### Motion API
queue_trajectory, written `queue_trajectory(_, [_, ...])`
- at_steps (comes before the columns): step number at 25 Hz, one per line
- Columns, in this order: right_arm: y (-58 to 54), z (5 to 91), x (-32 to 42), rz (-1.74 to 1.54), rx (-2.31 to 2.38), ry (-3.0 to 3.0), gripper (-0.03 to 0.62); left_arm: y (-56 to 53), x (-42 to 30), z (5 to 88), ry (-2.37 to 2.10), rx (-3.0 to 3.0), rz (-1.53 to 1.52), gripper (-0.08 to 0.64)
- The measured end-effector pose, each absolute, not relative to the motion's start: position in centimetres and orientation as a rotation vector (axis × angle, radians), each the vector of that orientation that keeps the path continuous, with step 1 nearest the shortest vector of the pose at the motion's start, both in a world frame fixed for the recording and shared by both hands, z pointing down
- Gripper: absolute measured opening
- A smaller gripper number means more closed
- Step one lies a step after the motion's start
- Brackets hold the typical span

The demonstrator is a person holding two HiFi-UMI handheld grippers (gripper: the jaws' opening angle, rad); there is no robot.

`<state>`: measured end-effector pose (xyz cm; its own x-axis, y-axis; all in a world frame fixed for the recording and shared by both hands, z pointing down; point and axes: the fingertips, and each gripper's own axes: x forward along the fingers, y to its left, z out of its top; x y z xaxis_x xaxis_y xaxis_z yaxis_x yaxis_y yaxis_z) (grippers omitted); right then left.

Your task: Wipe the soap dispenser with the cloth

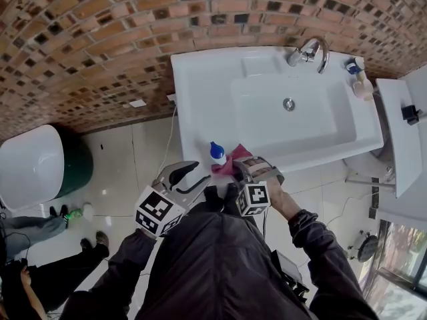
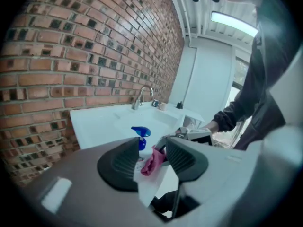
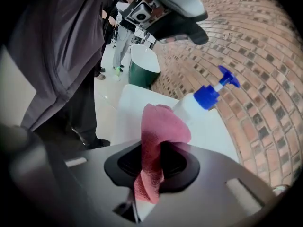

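Observation:
A white soap dispenser [image 1: 217, 154] with a blue pump stands on the front left corner of the white sink [image 1: 200, 85]. My right gripper [image 1: 239, 167] is shut on a pink cloth [image 1: 233, 161], which lies just right of the dispenser. In the right gripper view the cloth [image 3: 158, 126] bulges out between the pads, close to the dispenser [image 3: 196, 105]; whether they touch I cannot tell. My left gripper [image 1: 189, 177] hovers open in front of the sink corner, short of the bottle. In the left gripper view its jaws [image 2: 151, 146] stand apart, empty, with dispenser [image 2: 140, 137] and cloth [image 2: 152, 161] beyond.
A chrome faucet [image 1: 311, 52] and small bottles [image 1: 360, 82] sit at the sink's back right. A green bin with a white lid [image 1: 40, 169] stands on the tiled floor at left. A brick wall [image 1: 100, 39] backs the sink. Another person's legs [image 1: 40, 245] are at lower left.

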<state>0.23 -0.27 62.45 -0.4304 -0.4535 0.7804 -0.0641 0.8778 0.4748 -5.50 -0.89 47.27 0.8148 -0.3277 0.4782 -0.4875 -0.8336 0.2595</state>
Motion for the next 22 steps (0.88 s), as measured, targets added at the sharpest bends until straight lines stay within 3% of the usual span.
queue_trajectory(6, [0.1, 63.9, 0.0, -0.482, 0.276, -1.941, 0.069, -0.7, -5.6, 47.9, -0.609, 2.612, 0.609, 0.164])
queue_trajectory(11, [1.0, 58.4, 1.7, -0.325, 0.328, -2.059, 0.069, -1.1, -5.4, 48.3, -0.609, 2.608, 0.603, 0.163])
queue_trajectory(15, [-0.4, 53.3, 3.4, 0.251, 0.403, -2.252, 0.069, -1.9, -5.1, 49.3, -0.613, 2.608, 0.614, 0.164])
queue_trajectory(22, [-6.2, 51.7, 2.9, 1.369, 0.456, -2.303, 0.069, -2.5, -4.3, 50.5, -0.617, 2.611, 0.654, 0.166])
